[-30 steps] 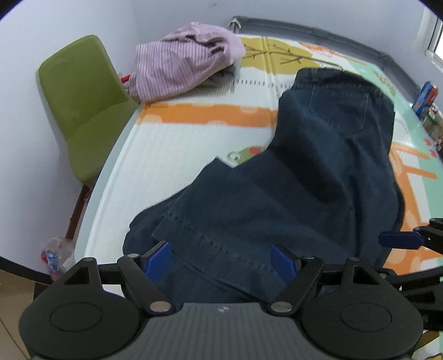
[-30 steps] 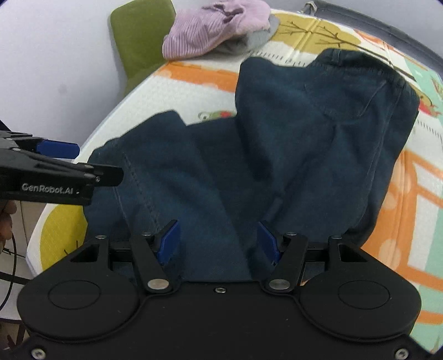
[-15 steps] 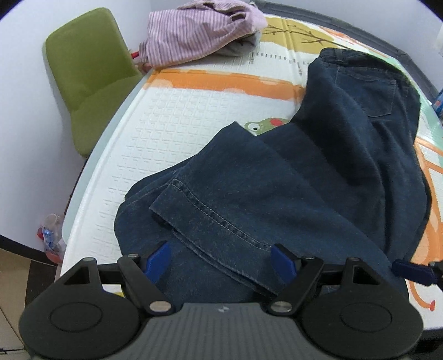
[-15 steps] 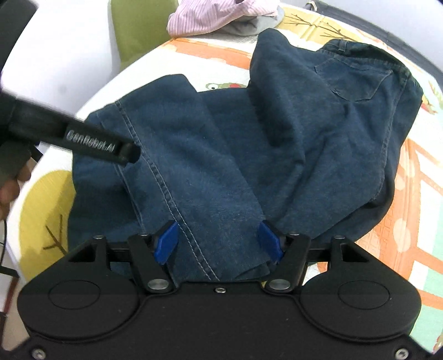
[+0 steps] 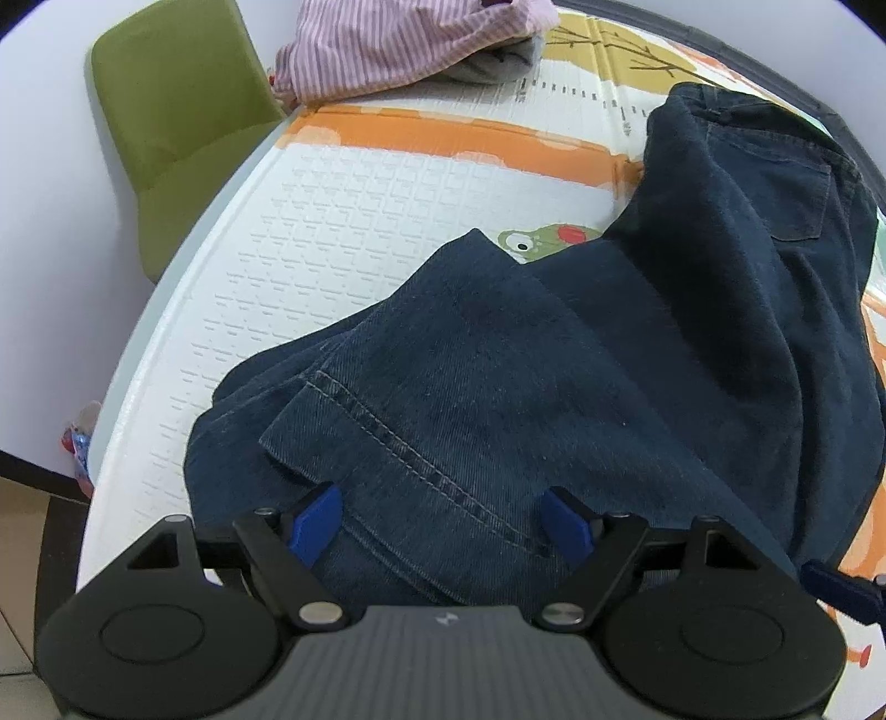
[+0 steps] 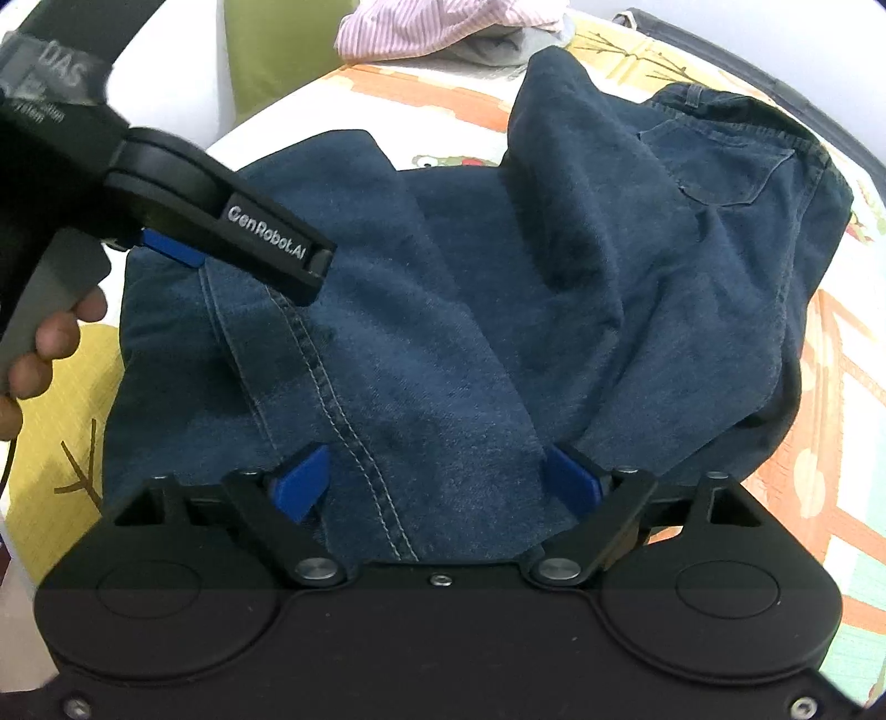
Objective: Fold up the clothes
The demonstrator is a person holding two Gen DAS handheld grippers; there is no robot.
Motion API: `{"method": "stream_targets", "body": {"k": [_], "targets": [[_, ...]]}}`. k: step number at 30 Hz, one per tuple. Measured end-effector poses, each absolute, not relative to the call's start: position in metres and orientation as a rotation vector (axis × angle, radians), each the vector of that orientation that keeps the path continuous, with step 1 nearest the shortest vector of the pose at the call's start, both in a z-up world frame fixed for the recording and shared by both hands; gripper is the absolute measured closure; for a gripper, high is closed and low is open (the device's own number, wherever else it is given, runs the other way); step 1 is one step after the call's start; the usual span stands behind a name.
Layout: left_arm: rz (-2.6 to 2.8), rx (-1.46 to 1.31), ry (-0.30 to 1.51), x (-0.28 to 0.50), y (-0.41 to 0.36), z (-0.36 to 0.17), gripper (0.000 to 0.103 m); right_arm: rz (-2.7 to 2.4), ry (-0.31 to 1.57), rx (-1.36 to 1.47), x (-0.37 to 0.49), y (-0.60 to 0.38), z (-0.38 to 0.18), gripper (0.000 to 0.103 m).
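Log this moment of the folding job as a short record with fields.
garment: dark blue jeans, legs doubled over on the play mat
left gripper: open, jeans hem between its pads
right gripper: jaws opening, denim between them, not pinched
other clothes: striped pink garment heaped at the mat's far end
beside the mat: green chair

Left gripper [image 5: 440,523], black linkage arms, blue finger pads, ribbed grey body, silver pivot screws, white "GenRobot.AI" lettering, right gripper [image 6: 437,479], matching black housing, blue pads, round discs
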State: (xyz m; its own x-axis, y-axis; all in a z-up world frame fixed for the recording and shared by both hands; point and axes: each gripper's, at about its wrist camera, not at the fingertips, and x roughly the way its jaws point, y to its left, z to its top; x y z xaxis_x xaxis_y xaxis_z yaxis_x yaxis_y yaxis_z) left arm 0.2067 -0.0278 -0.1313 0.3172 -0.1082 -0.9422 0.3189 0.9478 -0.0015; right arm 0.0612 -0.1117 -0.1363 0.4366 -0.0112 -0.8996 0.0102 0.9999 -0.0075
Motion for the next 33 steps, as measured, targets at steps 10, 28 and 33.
{"method": "stream_targets", "body": {"k": [10, 28, 33], "targets": [[-0.247, 0.169, 1.194, 0.207, -0.024, -0.134, 0.035, 0.010, 1.125, 0.002, 0.064, -0.107, -0.148, 0.033], [-0.307, 0.144, 1.123, 0.188, -0.010, -0.083, 0.095, 0.196, 1.096, 0.186, 0.049, -0.115, -0.094, 0.088], [-0.281, 0.141, 1.087, 0.173, 0.011, -0.060, 0.095, 0.307, 1.081, 0.252, 0.040, -0.107, -0.074, 0.088]]}}
